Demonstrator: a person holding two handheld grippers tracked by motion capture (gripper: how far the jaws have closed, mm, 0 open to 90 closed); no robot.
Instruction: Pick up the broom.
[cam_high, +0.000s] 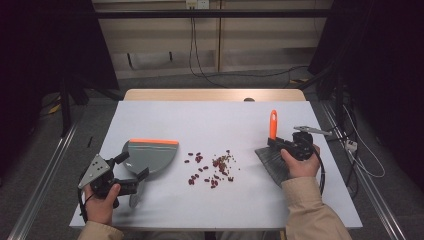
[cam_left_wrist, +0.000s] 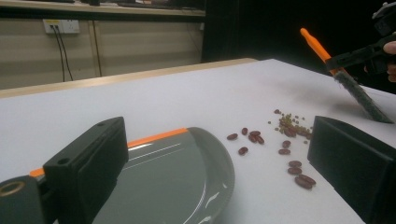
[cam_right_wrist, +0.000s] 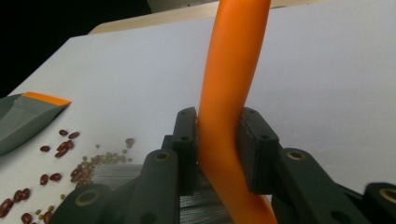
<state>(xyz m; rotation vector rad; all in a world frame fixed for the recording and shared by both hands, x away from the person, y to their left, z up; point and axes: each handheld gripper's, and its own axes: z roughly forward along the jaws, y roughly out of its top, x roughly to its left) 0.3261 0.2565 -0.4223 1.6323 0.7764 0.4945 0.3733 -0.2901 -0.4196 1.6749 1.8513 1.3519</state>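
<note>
Beans (cam_high: 212, 167) are lying scattered mid-table, between my two tools. I am holding the right gripper (cam_high: 292, 145) clamped on the brush (cam_high: 272, 150) by its orange handle, bristles resting on the table just right of the beans. I am keeping the left gripper (cam_high: 131, 172) wide open around the near end of the dustpan (cam_high: 150, 156), which is lying left of the beans, its jaws gripping nothing.

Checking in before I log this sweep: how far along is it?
Tools are up: the right gripper is clamped on the brush, the left gripper is at the dustpan, jaws open around its handle end. The beans lie scattered on the table; none swept in yet.
</note>
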